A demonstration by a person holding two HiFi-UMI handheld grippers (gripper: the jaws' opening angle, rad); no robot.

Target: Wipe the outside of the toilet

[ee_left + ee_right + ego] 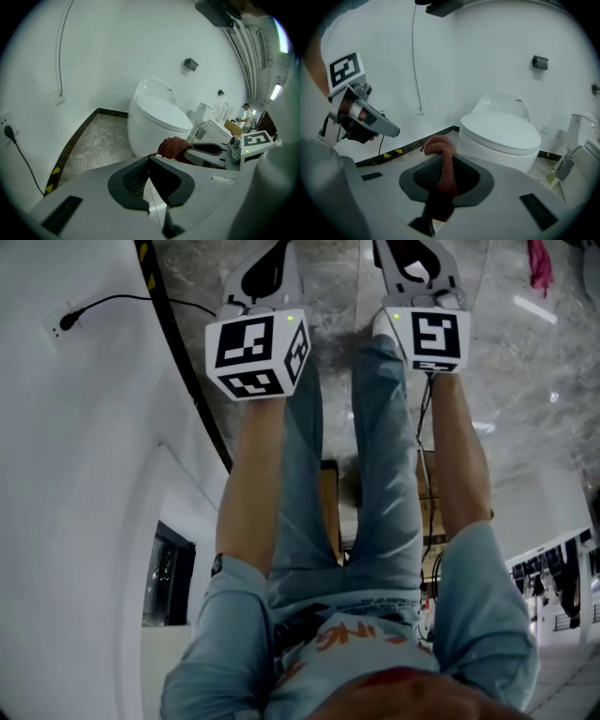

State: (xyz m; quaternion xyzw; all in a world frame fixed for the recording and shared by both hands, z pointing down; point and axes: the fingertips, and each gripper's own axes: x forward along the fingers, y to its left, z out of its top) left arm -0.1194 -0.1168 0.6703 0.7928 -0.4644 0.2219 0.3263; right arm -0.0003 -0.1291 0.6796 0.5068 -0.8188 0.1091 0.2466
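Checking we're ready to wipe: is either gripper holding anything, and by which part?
The right gripper pinches the reddish cloth across its middle; left gripper holds nothing.

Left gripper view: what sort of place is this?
Probably a sanitary-ware showroom or test room: a white toilet against a bare wall, more white fixtures lined up beyond it, exposed ceiling pipes.

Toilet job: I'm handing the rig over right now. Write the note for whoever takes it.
Left gripper: jaws together, nothing in them.
Right gripper: shut on a reddish-brown cloth, which is bunched above the jaws.
White toilet: lid down, ahead of both grippers. The cloth is not touching it.
Done: cloth gripped. Whether any wiping has been done does not show.
Left: bring the cloth to the toilet and wipe its outside, probably lid first, then the bowl sides.
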